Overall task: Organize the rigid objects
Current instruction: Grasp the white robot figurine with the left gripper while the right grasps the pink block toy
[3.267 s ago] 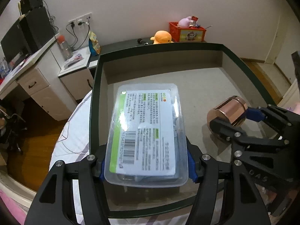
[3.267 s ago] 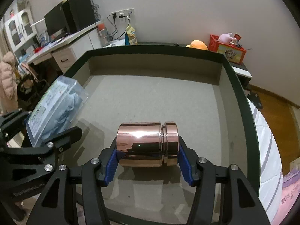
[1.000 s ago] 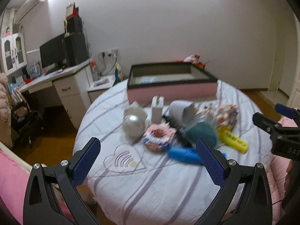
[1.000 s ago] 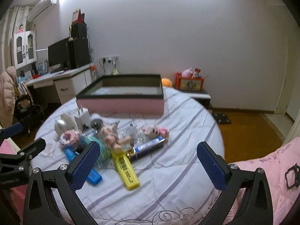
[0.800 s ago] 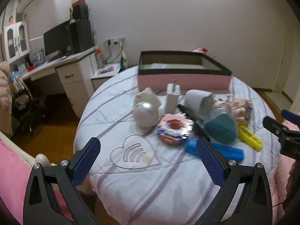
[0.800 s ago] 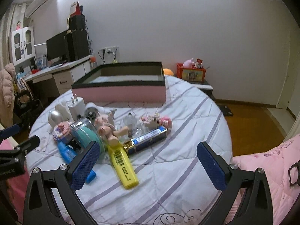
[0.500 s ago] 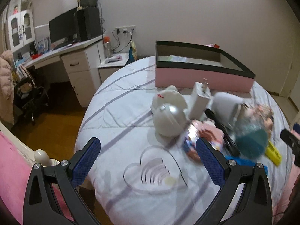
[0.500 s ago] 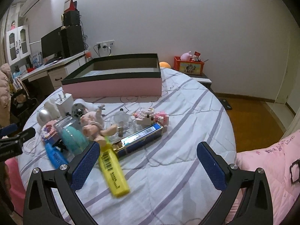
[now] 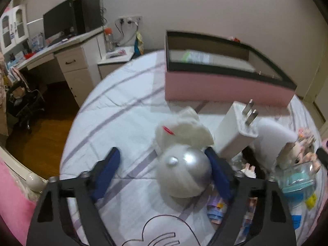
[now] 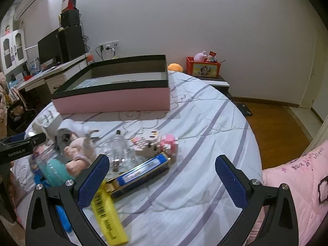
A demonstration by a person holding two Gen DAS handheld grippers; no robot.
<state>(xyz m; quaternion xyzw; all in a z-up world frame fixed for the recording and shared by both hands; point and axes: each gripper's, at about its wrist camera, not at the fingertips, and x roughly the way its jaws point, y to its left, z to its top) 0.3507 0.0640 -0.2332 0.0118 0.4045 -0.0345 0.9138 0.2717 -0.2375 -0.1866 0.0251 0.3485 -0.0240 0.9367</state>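
A silver round object point(image 9: 184, 172) on a white base lies on the striped bed sheet. My left gripper point(image 9: 162, 151) straddles it with closing jaws. The right pad looks to be against it, while the left pad stands well clear. A white fluffy item point(image 9: 182, 129) and a white plug charger point(image 9: 235, 131) lie just behind. My right gripper point(image 10: 162, 160) hangs open over a blue tin point(image 10: 141, 172), with a yellow marker point(image 10: 106, 215) by its left finger. The pink box point(image 10: 112, 100) with a black rim sits beyond; a plastic package point(image 9: 196, 57) lies in it.
The pile also holds a teal jar point(image 10: 53, 168), a doll point(image 10: 80, 151), a clear bottle point(image 10: 119, 149) and a pink block toy point(image 10: 155, 143). A desk point(image 9: 67, 61) stands left past the bed's edge. Pink bedding point(image 10: 297, 176) lies to the right.
Both grippers left the box with nothing in them, then dropped toward the pile. The left one came down around the silver object and its jaws narrowed. The right one stayed wide.
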